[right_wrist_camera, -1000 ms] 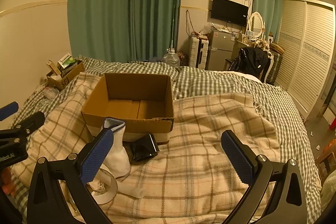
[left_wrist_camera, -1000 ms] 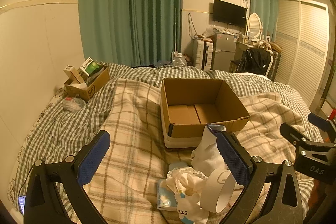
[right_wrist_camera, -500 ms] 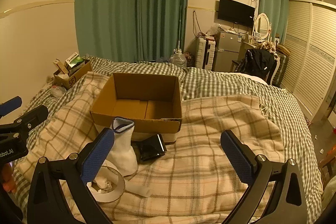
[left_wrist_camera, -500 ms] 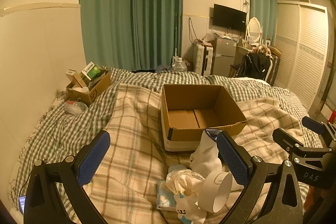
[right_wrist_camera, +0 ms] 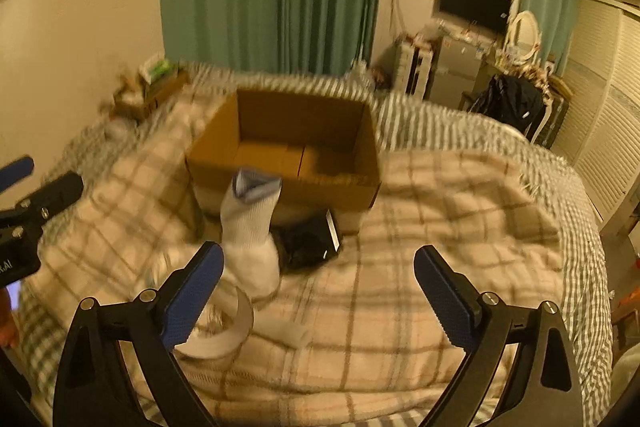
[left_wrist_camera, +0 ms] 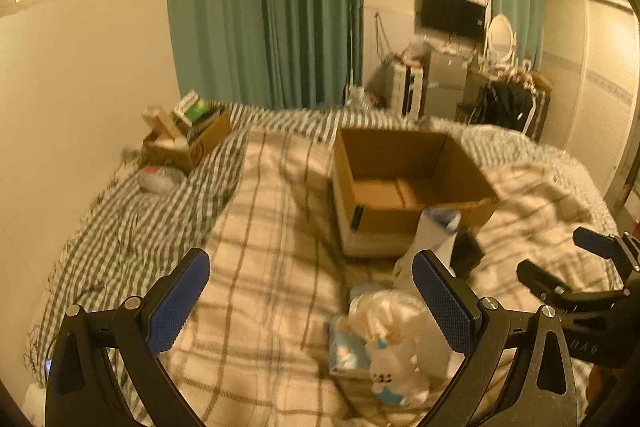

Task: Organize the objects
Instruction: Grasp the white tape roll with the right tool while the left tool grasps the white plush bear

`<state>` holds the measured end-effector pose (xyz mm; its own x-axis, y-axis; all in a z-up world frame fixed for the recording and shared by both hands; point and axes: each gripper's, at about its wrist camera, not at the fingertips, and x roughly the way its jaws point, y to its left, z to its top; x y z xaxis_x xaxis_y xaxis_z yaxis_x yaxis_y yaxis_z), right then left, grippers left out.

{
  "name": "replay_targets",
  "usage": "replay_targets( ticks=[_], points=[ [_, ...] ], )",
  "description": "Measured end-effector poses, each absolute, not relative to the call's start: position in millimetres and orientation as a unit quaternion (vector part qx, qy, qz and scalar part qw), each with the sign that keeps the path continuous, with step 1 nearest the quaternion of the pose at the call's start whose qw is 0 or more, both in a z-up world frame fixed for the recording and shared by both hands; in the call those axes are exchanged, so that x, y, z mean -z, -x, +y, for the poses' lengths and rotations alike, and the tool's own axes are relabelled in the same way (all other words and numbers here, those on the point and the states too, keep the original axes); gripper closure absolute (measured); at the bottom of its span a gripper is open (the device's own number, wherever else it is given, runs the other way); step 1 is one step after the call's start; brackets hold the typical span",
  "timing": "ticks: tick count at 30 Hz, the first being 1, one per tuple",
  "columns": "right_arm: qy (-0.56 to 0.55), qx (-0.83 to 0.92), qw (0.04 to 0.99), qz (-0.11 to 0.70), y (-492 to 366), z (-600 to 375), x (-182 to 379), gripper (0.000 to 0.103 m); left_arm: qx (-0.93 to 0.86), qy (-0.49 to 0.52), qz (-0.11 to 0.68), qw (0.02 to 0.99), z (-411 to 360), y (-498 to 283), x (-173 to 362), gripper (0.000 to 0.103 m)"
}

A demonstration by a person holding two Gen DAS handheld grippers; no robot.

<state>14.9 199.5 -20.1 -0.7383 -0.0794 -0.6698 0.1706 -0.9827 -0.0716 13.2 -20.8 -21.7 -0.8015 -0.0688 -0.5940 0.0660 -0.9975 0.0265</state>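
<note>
While both grippers hover over the plaid blanket (right_wrist_camera: 400,307), the left gripper (left_wrist_camera: 312,301) and the right gripper (right_wrist_camera: 318,293) each hold their blue-padded fingers wide apart, gripping nothing. An open cardboard box (right_wrist_camera: 288,143) sits on the bed, empty inside. Just in front of it a white sock (right_wrist_camera: 250,231) stands upright beside a black packet (right_wrist_camera: 312,241), with a tape roll (right_wrist_camera: 224,331) nearer. A second carton (left_wrist_camera: 188,143) by the wall bears marker writing, blurred beyond reading. Crumpled white packaging (left_wrist_camera: 384,339) lies near the left gripper.
</note>
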Motion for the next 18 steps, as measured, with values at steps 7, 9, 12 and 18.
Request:
replay_targets(
  ticks=[7,9,12,18],
  points=[
    [-0.434,0.891,0.116,0.067,6,181,76,0.037,0.937,-0.347,-0.021,0.036,-18,-10,53,0.0],
    [-0.45,0.88,0.146,0.044,13,178,85,0.049,0.932,-0.358,-0.027,0.04,-18,-10,62,0.0],
    [-0.477,0.859,0.182,0.028,20,172,99,0.083,0.925,-0.377,-0.033,0.045,-18,-12,72,0.0],
    [-0.447,0.875,0.182,0.03,2,183,73,0.096,0.916,-0.399,-0.035,0.033,-8,-25,82,0.0]
  ],
)
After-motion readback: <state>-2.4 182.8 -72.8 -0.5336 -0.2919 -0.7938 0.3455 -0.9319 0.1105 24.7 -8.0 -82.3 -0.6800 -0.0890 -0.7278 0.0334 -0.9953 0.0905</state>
